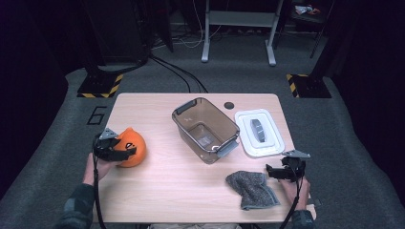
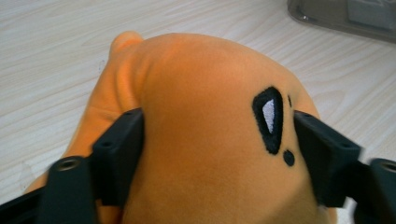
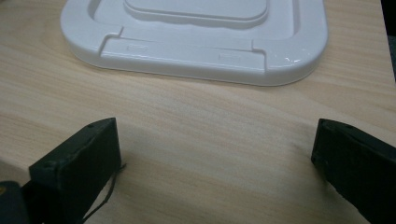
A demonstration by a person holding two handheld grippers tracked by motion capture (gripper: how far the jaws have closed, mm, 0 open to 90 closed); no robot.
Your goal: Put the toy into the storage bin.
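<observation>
High view: floor mark "6" [image 1: 97,115]; left gripper [image 1: 112,145] clamps orange plush [image 1: 133,147], right gripper [image 1: 285,170] jaws spread.

A large dark numeral "6" [image 1: 97,115] marked on the grey floor at left of centre in the high view, just beside the bench's [image 1: 157,191] far left corner, no other readable text, labels or brands

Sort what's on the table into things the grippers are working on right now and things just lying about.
In hand:
orange plush toy, clamped between the left gripper jaws
right gripper, open, hovering near the lid

Lying about:
clear plastic bin, open
white lid, flat beside the bin
grey cloth, near table edge
</observation>
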